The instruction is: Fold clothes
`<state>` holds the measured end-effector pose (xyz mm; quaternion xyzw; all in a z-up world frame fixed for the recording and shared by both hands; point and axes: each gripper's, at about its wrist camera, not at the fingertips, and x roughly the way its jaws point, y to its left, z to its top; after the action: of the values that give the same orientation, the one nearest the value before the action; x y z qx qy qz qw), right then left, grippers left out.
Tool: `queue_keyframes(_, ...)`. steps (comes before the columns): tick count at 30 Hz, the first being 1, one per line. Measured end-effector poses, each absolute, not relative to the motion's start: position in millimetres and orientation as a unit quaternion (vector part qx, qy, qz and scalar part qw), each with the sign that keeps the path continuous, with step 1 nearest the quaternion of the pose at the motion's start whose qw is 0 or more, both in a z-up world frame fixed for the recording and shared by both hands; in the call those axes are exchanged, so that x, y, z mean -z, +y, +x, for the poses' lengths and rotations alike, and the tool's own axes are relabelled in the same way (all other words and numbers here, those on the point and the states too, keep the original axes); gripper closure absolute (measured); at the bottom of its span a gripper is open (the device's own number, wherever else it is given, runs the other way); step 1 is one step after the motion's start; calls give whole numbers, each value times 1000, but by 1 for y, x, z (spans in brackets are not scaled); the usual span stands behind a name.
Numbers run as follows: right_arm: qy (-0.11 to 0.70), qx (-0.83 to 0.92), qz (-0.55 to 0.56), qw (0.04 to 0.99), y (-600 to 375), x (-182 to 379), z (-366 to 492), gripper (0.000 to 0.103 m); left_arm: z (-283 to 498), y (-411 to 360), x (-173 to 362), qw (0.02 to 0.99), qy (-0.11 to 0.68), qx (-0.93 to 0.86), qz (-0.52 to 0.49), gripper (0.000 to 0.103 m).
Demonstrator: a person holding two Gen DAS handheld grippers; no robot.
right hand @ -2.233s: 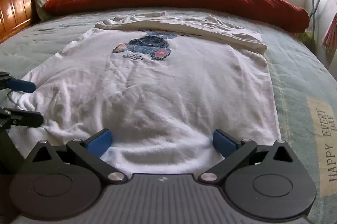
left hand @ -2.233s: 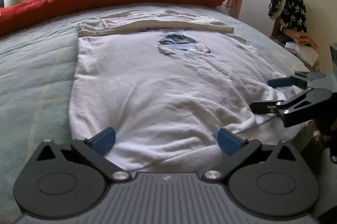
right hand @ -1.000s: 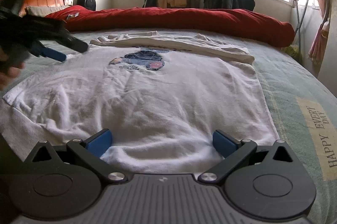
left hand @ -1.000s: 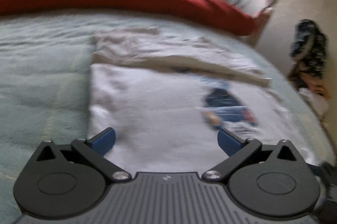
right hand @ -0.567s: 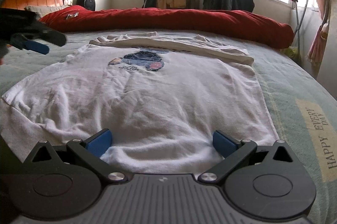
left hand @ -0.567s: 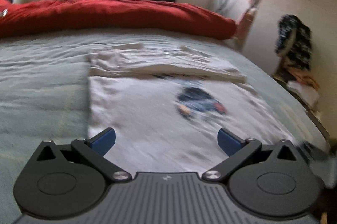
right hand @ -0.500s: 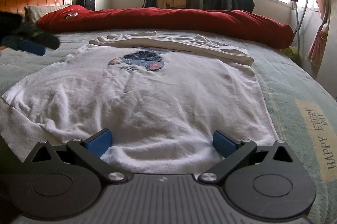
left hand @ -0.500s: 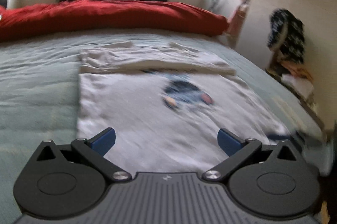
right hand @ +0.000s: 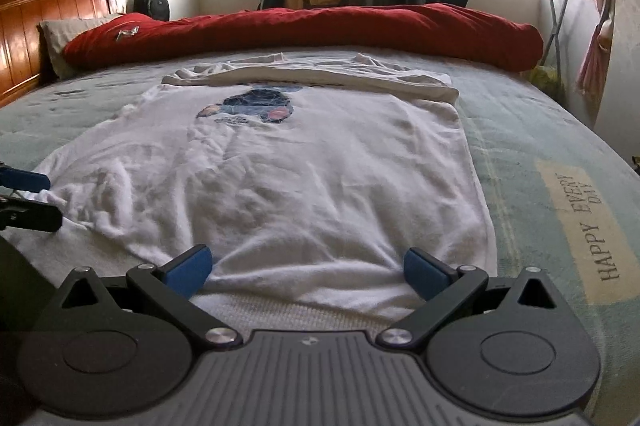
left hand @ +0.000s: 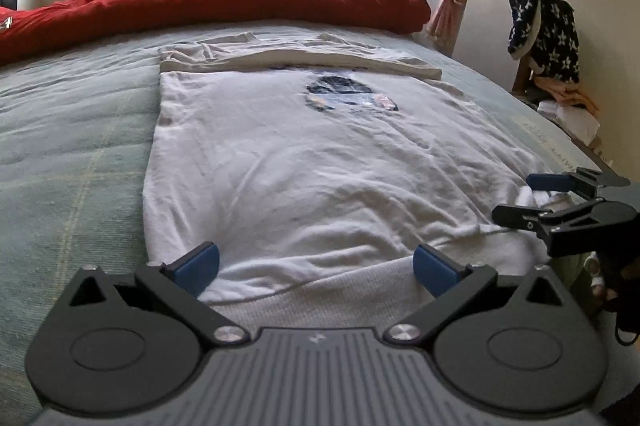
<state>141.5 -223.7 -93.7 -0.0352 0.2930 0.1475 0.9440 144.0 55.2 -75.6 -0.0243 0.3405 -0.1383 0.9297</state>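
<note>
Now | left tool [left hand: 316, 264] agape | right tool [right hand: 306, 268] agape | white T-shirt [left hand: 320, 161] flat

The pale green quilted bedspread [right hand: 560, 129] bears a cream rectangular patch [right hand: 584, 222] printed in dark capitals, "HAPPY EVERY DAY". The small lettering under the white T-shirt's dark blue chest print [right hand: 252, 107] is illegible.

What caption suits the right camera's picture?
Open tongs at the hem of a white T-shirt spread on a bed.
</note>
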Motion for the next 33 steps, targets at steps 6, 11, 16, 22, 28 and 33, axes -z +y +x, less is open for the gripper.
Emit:
queue_keyframes(6, 318, -137, -40, 937, -220, 91, 149, 0, 145, 53, 76, 928, 347, 131, -28, 1)
queue_keyframes(11, 329, -127, -48, 935, -215, 90, 151, 0, 148, 58, 74, 924, 355, 133, -46, 1)
queue_keyframes(16, 340, -109, -62, 932, -207, 89, 154, 0, 147, 71, 73, 922, 347, 154, -79, 1)
queue_keyframes(22, 358, -90, -64, 927, -202, 85, 157, 0, 142, 79, 75, 922, 334, 174, -92, 1)
queue_keyframes(28, 355, -89, -63, 929, -203, 86, 155, 0, 138, 79, 78, 927, 322, 172, -90, 1)
queue_keyframes(33, 337, -109, -66, 933, -209, 81, 147, 0, 131, 70, 68, 936, 311, 153, -55, 1)
